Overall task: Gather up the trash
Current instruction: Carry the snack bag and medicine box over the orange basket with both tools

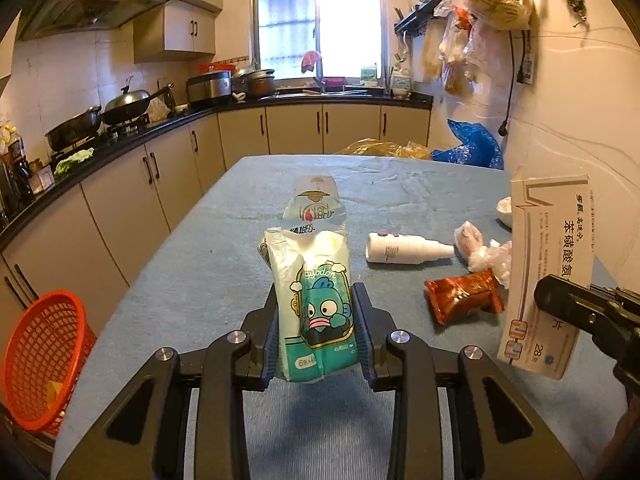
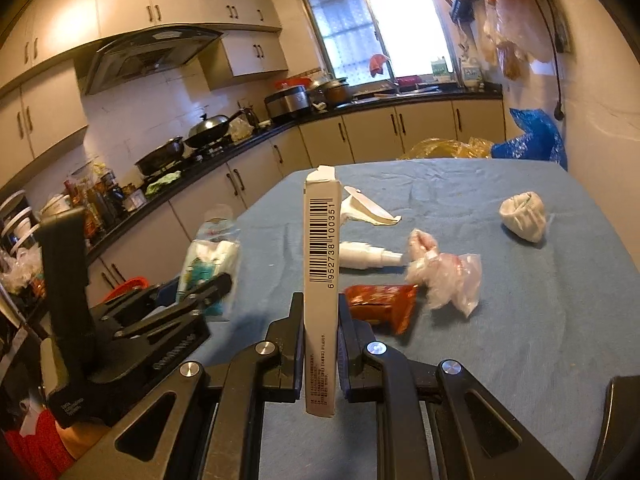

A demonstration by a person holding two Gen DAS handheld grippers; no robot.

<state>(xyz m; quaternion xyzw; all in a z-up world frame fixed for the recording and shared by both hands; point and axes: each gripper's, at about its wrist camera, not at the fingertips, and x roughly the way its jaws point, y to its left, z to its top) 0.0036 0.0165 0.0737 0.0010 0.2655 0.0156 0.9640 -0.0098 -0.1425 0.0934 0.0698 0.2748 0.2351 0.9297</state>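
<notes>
My left gripper [image 1: 320, 312] is shut on a tissue pack [image 1: 316, 280] with a teal cartoon fish, held upright above the blue tablecloth [image 1: 224, 248]. The same tissue pack [image 2: 208, 264] and left gripper [image 2: 208, 292] appear blurred at the left of the right wrist view. My right gripper [image 2: 320, 316] is shut on a flat white medicine box [image 2: 320, 264], its barcode edge facing the camera. That medicine box [image 1: 548, 264] stands at the right of the left wrist view, pinched by the right gripper [image 1: 560, 300].
On the cloth lie a white spray bottle [image 1: 404, 248], an orange-red wrapper [image 1: 464, 296], crumpled clear plastic [image 2: 444, 276], a white torn wrapper [image 2: 368, 212] and a white wad [image 2: 524, 216]. An orange mesh basket [image 1: 44, 360] stands on the floor left of the table. Kitchen counters line the left and back.
</notes>
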